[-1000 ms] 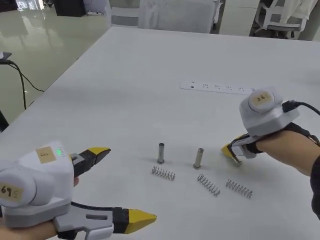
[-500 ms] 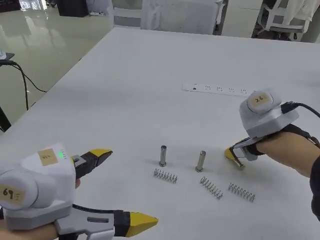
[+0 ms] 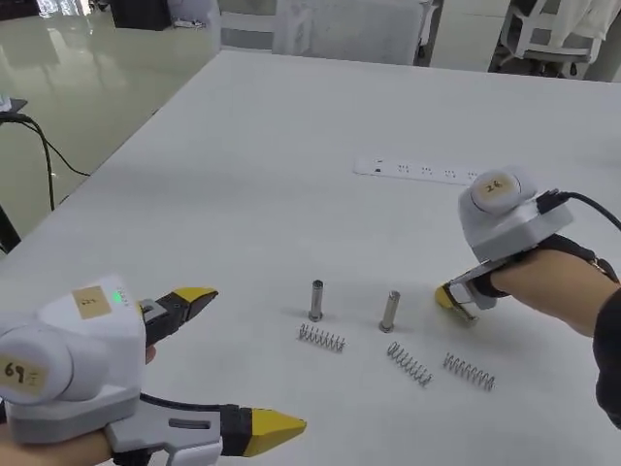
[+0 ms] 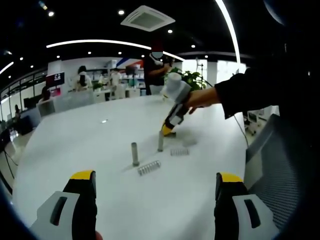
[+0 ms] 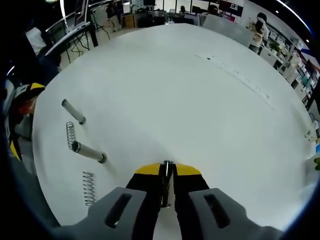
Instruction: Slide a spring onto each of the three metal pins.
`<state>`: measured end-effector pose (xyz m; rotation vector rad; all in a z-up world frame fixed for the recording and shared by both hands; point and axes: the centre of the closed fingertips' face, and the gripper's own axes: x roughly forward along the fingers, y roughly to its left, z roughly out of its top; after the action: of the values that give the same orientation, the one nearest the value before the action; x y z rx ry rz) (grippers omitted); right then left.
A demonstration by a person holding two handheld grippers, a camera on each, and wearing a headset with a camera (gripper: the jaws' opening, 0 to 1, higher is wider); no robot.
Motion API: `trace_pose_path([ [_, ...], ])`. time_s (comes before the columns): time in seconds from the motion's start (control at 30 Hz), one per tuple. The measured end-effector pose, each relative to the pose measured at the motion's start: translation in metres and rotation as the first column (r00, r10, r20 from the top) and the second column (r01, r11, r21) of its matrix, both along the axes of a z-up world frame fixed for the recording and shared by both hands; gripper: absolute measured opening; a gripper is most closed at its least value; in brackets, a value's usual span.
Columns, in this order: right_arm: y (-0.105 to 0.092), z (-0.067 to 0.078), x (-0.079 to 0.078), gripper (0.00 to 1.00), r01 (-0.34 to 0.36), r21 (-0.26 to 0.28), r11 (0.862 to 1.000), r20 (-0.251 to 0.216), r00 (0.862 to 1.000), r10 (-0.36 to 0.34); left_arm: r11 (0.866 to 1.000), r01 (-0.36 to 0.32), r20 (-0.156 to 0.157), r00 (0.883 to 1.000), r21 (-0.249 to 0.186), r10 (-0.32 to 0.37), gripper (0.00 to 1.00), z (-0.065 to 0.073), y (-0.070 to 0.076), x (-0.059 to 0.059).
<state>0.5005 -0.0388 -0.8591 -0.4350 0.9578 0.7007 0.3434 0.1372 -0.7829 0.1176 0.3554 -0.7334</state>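
Two metal pins [image 3: 316,299] [image 3: 390,311] stand upright on the white table [image 3: 243,194]. In front of them lie three springs [image 3: 320,338] [image 3: 408,363] [image 3: 469,370]. To the right of the pins, my right gripper [image 3: 456,299] touches the table, shut on a third metal pin [image 5: 166,184], which sits between its yellow tips [image 5: 167,170]. My left gripper [image 3: 238,361] hovers at the near left, open and holding nothing. In the left gripper view the pins [image 4: 135,154] [image 4: 160,141], two springs [image 4: 149,167] [image 4: 180,151] and the right gripper [image 4: 169,128] lie ahead of the open jaws [image 4: 155,177].
A white power strip [image 3: 427,172] lies on the table beyond the pins. A cable [image 3: 592,206] trails from the right gripper. Chairs [image 3: 330,24] stand past the far edge, and the floor drops off at the left.
My right gripper has leaned slightly to the left while still shut on its pin. The standing pins, the springs and my left gripper are where they were.
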Motion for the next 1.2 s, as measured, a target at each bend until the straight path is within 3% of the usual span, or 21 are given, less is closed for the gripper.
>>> trace_pose_path([
  [0.33,-0.002,0.0,-0.001,0.05,0.016,-0.001,1.0,-0.011,1.0,-0.016,1.0,-0.003,0.005,1.0,0.0,0.003,0.96,0.002,0.0,0.0],
  [0.83,-0.005,0.033,-0.014,0.05,0.006,0.032,0.999,0.056,0.998,-0.008,1.0,-0.001,0.021,1.0,-0.003,0.002,0.96,0.007,-0.001,-0.001],
  [1.2,-0.014,0.041,-0.023,0.05,0.016,0.056,0.998,0.081,0.996,-0.021,1.0,0.005,0.029,1.0,-0.002,-0.005,0.96,0.011,-0.002,-0.004],
])
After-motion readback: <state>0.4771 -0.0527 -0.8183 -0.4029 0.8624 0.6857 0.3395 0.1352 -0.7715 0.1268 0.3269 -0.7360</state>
